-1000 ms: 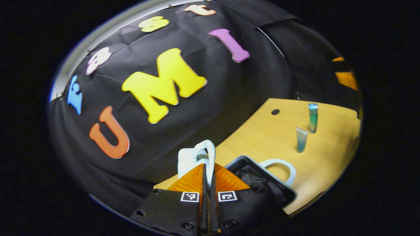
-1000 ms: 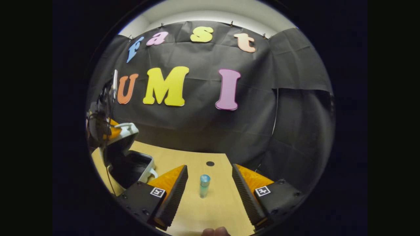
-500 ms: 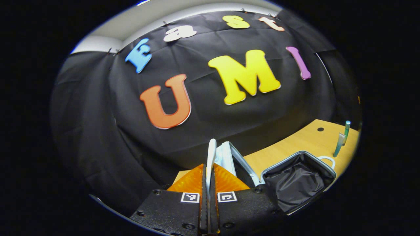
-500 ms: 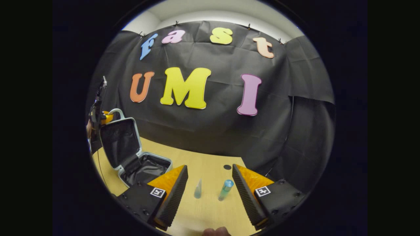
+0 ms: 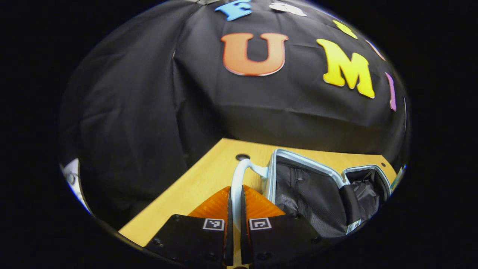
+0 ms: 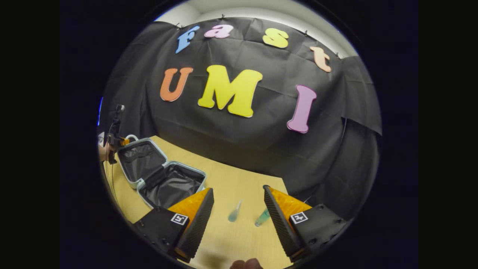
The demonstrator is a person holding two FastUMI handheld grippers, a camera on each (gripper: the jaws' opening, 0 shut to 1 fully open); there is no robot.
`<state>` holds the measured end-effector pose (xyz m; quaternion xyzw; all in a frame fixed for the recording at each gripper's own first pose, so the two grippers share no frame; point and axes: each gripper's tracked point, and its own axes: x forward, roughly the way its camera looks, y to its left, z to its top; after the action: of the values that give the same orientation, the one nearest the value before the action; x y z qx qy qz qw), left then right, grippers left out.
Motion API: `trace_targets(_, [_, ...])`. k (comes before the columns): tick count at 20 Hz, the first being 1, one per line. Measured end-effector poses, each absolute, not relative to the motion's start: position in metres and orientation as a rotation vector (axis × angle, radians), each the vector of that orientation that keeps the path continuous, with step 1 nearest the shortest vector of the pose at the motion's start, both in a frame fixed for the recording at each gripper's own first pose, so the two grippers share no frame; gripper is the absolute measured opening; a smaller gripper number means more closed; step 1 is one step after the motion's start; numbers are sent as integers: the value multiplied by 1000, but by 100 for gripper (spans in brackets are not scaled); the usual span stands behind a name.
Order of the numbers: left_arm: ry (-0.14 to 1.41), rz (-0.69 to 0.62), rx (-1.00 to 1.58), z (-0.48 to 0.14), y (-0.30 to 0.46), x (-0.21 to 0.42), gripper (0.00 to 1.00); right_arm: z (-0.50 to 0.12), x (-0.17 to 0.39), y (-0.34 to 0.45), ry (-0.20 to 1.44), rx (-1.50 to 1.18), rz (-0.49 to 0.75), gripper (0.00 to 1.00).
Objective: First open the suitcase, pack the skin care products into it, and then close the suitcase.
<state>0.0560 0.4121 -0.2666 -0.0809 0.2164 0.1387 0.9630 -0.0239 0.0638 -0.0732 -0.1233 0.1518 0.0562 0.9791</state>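
Observation:
The pale suitcase (image 6: 164, 175) lies wide open on the wooden table, its lid (image 5: 306, 186) folded down flat and its black lining showing. My left gripper (image 5: 235, 201) is shut on the white lid handle (image 5: 241, 173); it also appears far left in the right gripper view as the left gripper (image 6: 114, 140). My right gripper (image 6: 239, 209) hangs open above the table. A small clear teal tube (image 6: 235, 213) stands between its fingers, and a taller teal bottle (image 6: 262, 218) stands by its right finger. Neither is touched.
The wooden table (image 6: 231, 183) has a small dark hole (image 5: 242, 157) near the back edge. The black cloth wall rises right behind the table. A fingertip (image 6: 244, 263) of the holding hand shows at the bottom of the right gripper view.
The left gripper swung the lid from upright down to flat, still holding its handle. The right gripper view shifted, so both teal containers now sit between its fingers.

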Motion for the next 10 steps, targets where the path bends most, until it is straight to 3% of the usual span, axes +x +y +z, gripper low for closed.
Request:
trace_targets(6, [497,303,-249,-313,405,54,22,-74,-16,82,312,-253,143,80])
trace_targets(8, [500,329,-188,-304,413,47,35,-77,-15,85,315,-246,158,80])
trace_targets(9, [477,330,-177,-292,412,45,60,-77,-14,84,312,-236,158,80])
trace_targets(10, [441,339,-184,-275,408,43,50,-75,-11,83,307,-224,153,80])
